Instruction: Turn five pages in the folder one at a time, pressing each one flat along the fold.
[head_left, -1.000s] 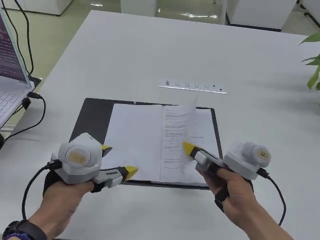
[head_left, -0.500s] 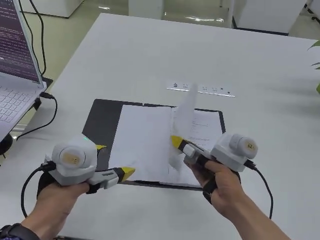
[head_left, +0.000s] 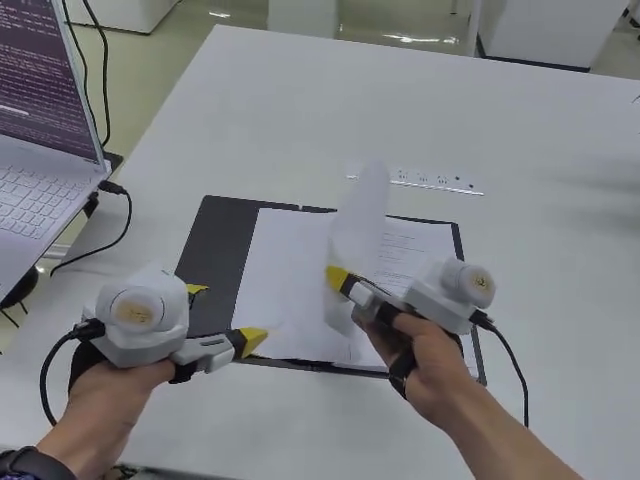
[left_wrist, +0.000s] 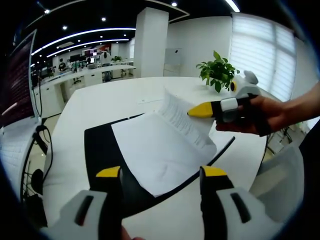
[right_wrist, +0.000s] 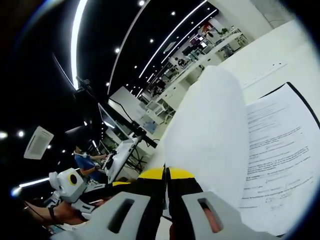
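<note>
The right gripper (head_left: 338, 278) is being shown with its yellow-tipped jaws pressed together on the lower edge of a single page (head_left: 358, 225). It is clamped tight, with no gap between them in the right gripper view. That page is being held up on end, curling above the middle of the folder (head_left: 212, 250), blank side toward the left. The gripper is being carried by the right hand (head_left: 432, 362), low over the folder's near right part.

The printed sheet (head_left: 412, 255) is lying flat beneath and to the right. Its inner strip and the fold itself are being hidden behind the raised page, which is also blocking much of the right gripper view.

Over on the other side, the left gripper (head_left: 222, 315) is being held with its jaws well apart and nothing between them, just above the folder's near left corner. It is gripped by the left hand (head_left: 108, 400). A blank white sheet (head_left: 285, 280) is lying flat on the left half, with the black cover showing bare beside it.

The folder is lying open on a white table (head_left: 300, 100), near the person's edge. Beyond its far edge a socket strip (head_left: 432, 182) is being seen set into the tabletop. At the far left an open laptop (head_left: 40, 140) is being shown, with a black cable (head_left: 108, 228) trailing toward the folder. In the left gripper view a potted plant (left_wrist: 218, 75) is standing behind the right gripper.
</note>
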